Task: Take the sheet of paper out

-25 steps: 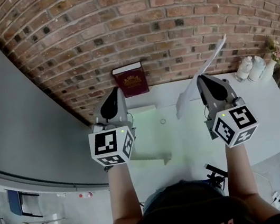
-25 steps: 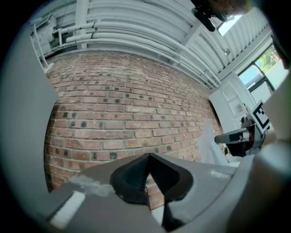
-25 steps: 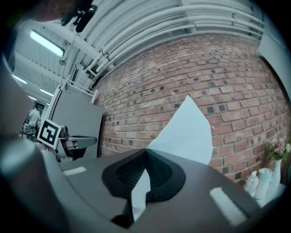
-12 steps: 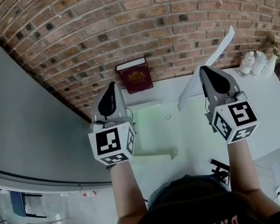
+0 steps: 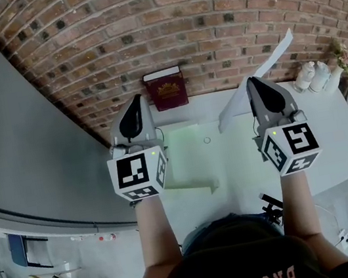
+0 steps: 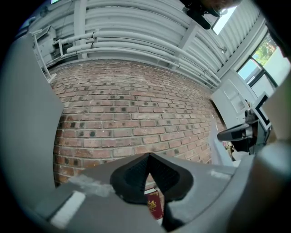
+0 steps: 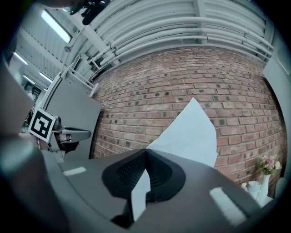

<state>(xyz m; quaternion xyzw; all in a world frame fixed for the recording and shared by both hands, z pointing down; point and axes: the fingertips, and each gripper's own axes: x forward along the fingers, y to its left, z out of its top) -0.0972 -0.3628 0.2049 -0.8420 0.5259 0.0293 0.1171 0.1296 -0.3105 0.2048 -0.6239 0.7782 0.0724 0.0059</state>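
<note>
My right gripper (image 5: 255, 85) is shut on a white sheet of paper (image 5: 274, 58). The sheet hangs in the air above the white table (image 5: 333, 133) and slants up to the right in front of the brick wall. In the right gripper view the paper (image 7: 191, 132) stands up from the closed jaws of the right gripper (image 7: 146, 151), a strip of it between the pads. My left gripper (image 5: 134, 109) is at the same height, shut and holding nothing. The left gripper (image 6: 149, 155) points at the wall. A pale green clear folder (image 5: 191, 162) lies on the table between my two hands.
A dark red book (image 5: 167, 89) stands against the brick wall (image 5: 204, 10); the same book (image 6: 153, 207) shows under the left jaws. White vases (image 5: 313, 77) with flowers (image 5: 345, 59) stand far right. A grey panel (image 5: 6, 131) borders the left. A small ring (image 5: 207, 140) lies on the table.
Both grippers rose a little, and the paper in the right gripper went higher against the wall. Both grippers stayed shut.
</note>
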